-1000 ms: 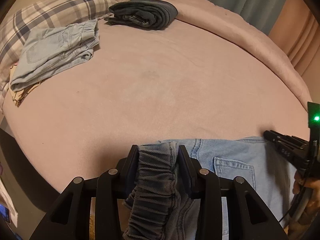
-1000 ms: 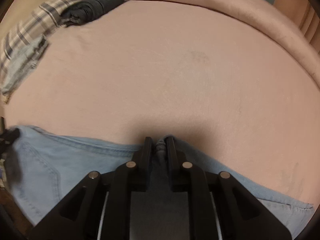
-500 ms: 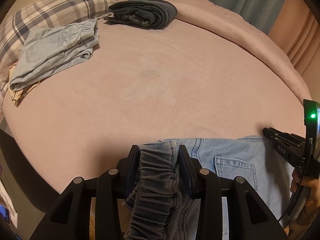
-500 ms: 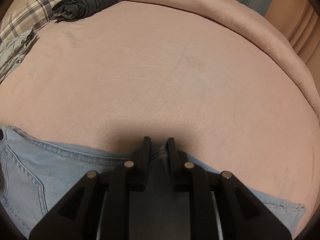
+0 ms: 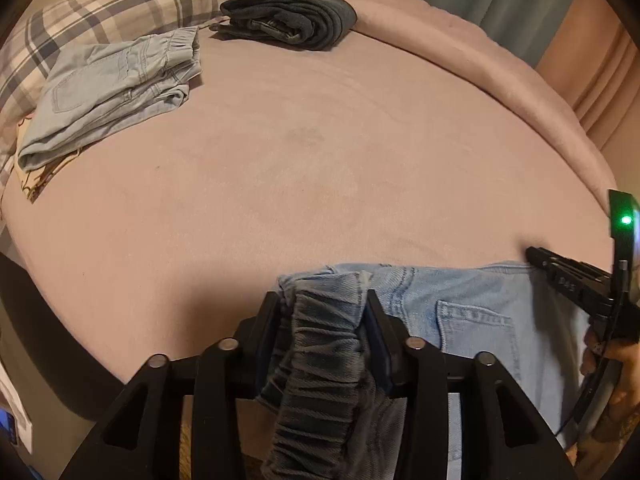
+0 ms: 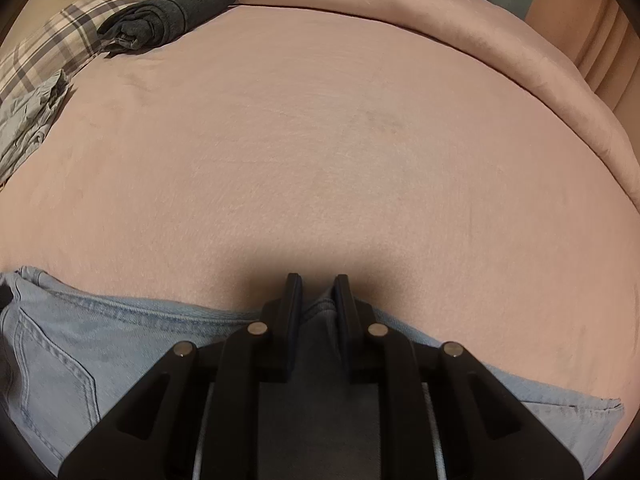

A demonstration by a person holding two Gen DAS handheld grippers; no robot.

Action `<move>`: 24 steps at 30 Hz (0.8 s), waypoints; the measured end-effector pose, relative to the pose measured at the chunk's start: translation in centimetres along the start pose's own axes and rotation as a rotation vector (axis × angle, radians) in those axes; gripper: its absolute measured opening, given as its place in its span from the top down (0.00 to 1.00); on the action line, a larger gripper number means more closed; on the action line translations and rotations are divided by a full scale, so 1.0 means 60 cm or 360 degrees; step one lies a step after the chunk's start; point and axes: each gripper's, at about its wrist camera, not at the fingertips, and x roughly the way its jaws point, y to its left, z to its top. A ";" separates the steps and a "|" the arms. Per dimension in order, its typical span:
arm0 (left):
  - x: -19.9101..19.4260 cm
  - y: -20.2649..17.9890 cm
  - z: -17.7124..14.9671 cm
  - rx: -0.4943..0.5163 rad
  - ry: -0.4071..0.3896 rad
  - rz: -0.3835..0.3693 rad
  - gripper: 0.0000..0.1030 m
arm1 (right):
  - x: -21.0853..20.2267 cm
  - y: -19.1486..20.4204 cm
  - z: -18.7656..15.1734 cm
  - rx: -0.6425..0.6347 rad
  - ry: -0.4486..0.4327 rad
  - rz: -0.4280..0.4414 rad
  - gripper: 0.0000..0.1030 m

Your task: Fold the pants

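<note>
My left gripper (image 5: pixel 324 308) is closed on the gathered elastic waistband of the light blue pants (image 5: pixel 476 320), and the bunched cloth fills the space between its two fingers. My right gripper (image 6: pixel 317 300) is closed narrowly on a thin fold of the same pants (image 6: pixel 100 344), at the upper edge of the denim, further along the garment. In the left view I see this right gripper (image 5: pixel 536 258) at the far right, at the edge of the fabric, with a green light above it and the hand (image 5: pixel 612 376) that carries it. The pants lie at the near edge of the bed (image 5: pixel 320 168), which has a pink cover, with a back pocket facing up. At the far left side of the bed a folded light denim piece (image 5: pixel 108 92) lies partly on a plaid pillow (image 5: pixel 120 8). Near it, further back, rests a folded dark garment (image 5: pixel 292 18).
</note>
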 end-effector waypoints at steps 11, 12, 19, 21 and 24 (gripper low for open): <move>-0.010 0.014 -0.001 -0.0055 -0.0017 0.0006 0.35 | 0.005 -0.010 0.008 0.0052 -0.0095 -0.0002 0.83; -0.020 0.020 0.003 -0.0065 -0.0003 -0.0037 0.35 | 0.002 -0.015 0.006 0.0052 -0.0102 0.0015 0.82; -0.128 -0.012 0.034 -0.0007 -0.0158 -0.0157 0.24 | -0.164 -0.179 -0.075 0.0456 -0.0332 0.0100 0.34; -0.151 -0.049 0.036 0.0046 -0.0221 -0.0221 0.20 | -0.202 -0.249 -0.127 0.0626 -0.0335 0.0019 0.31; -0.158 -0.133 0.036 0.0183 -0.0217 -0.0393 0.19 | -0.248 -0.354 -0.227 0.0887 -0.0326 -0.0177 0.30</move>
